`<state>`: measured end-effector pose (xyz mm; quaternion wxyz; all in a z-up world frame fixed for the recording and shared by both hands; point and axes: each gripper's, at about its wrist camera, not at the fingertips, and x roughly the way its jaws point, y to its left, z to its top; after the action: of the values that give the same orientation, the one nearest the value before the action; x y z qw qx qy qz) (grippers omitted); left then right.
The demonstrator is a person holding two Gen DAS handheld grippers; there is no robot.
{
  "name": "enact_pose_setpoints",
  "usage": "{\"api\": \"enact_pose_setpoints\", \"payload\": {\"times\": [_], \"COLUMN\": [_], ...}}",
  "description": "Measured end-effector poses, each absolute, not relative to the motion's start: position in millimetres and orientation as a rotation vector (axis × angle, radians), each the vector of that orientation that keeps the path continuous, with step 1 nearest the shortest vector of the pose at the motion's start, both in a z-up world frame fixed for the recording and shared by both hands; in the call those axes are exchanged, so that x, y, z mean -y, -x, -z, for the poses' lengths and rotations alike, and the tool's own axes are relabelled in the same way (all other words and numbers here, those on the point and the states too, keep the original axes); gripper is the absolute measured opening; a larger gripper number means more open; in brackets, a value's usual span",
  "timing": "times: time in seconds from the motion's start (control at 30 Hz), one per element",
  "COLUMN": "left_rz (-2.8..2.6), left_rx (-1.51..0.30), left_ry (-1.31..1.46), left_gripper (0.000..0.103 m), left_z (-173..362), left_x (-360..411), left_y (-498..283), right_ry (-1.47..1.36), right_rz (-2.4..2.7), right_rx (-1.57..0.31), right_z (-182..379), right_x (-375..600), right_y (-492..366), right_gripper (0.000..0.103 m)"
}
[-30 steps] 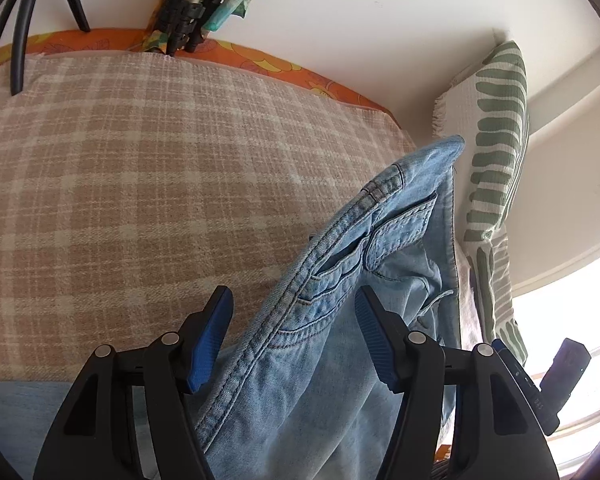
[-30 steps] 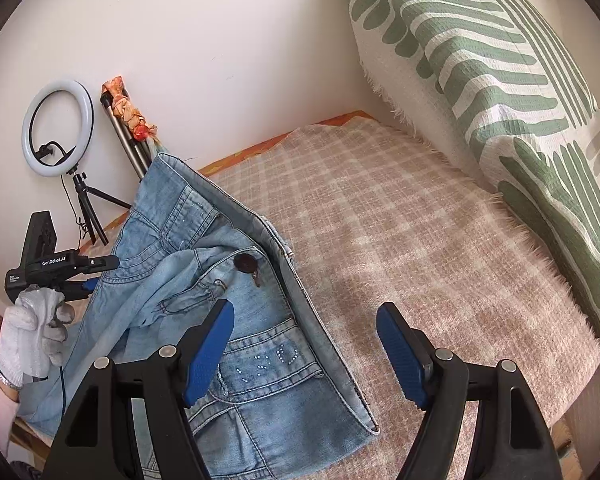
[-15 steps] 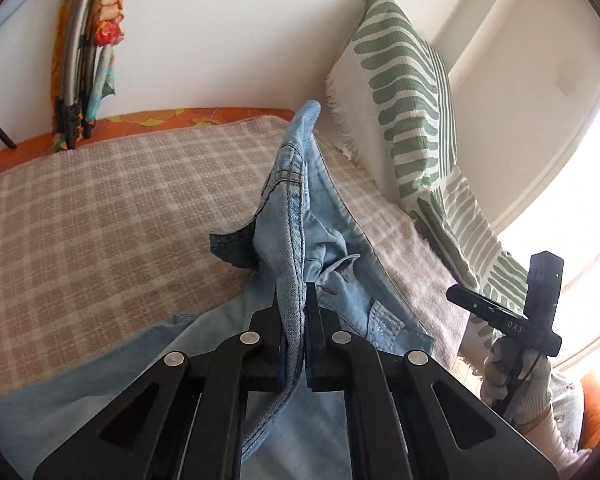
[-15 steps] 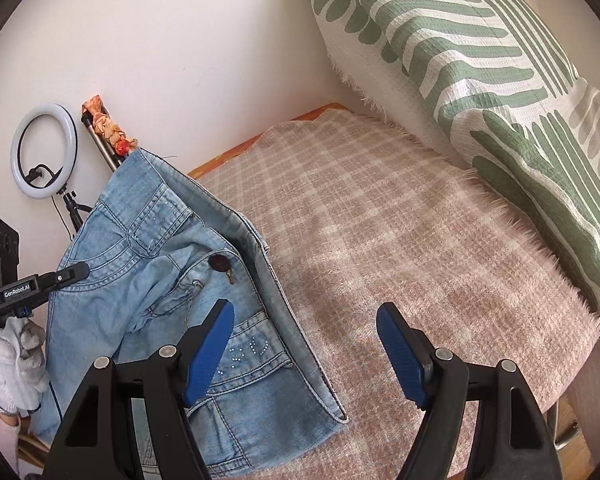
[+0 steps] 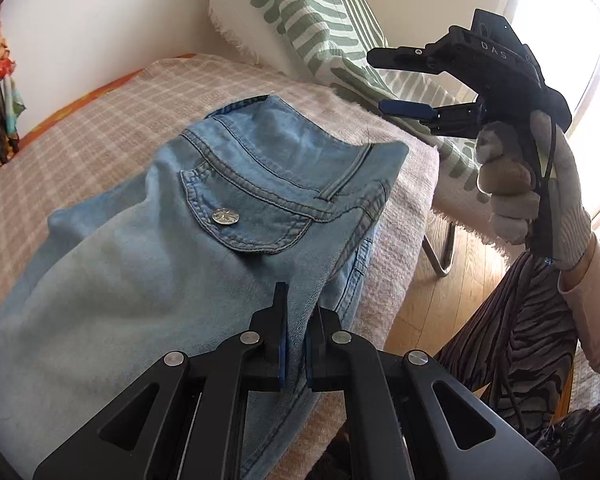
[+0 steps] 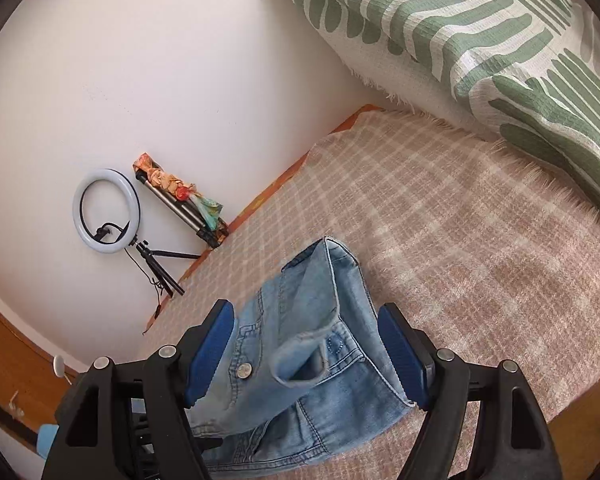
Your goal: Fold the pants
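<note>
Light blue denim pants (image 5: pixel 172 248) lie on a pink plaid blanket (image 5: pixel 80 148), folded lengthwise with a back pocket and its metal button facing up. My left gripper (image 5: pixel 296 336) is shut on the pants' side edge near the bed's front edge. My right gripper (image 5: pixel 410 84) is open, held in a gloved hand above the bed's right end, empty. In the right wrist view the waist end of the pants (image 6: pixel 312 344) lies below and between the open blue pads (image 6: pixel 400 356) of my right gripper (image 6: pixel 308 354), apart from them.
A green-and-white patterned pillow (image 6: pixel 480 36) leans on the wall at the bed's head. A ring light on a tripod (image 6: pixel 106 212) and a folded stand (image 6: pixel 180 204) are by the wall. Wooden floor (image 5: pixel 440 292) and a metal leg lie beyond the bed edge.
My left gripper closed on the pants' edge, lifted it and carried it over, so the pants now lie folded with the back pocket up. My right gripper rose and stayed open.
</note>
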<state>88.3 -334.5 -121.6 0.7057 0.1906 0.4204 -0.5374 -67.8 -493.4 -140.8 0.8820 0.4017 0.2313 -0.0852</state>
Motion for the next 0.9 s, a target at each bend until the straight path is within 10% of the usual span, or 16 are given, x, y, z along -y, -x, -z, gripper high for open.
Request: {"api": "enact_pose_setpoints", "payload": {"times": [0.53,0.9], "left_rz": [1.217,0.863], "left_rx": [-0.993,-0.937], "left_ry": [-0.402,-0.168], "left_gripper": [0.021,0.029], "left_z": [130,102], "left_x": [332,188], "left_y": [-70,-109], "right_ry": [-0.667,-0.523], "right_rz": [0.263,0.115], "right_rx": [-0.731,-0.797], "right_z": [177,191], "right_x": [500,514], "right_y": [5,-62], "right_gripper": [0.079,0.079]}}
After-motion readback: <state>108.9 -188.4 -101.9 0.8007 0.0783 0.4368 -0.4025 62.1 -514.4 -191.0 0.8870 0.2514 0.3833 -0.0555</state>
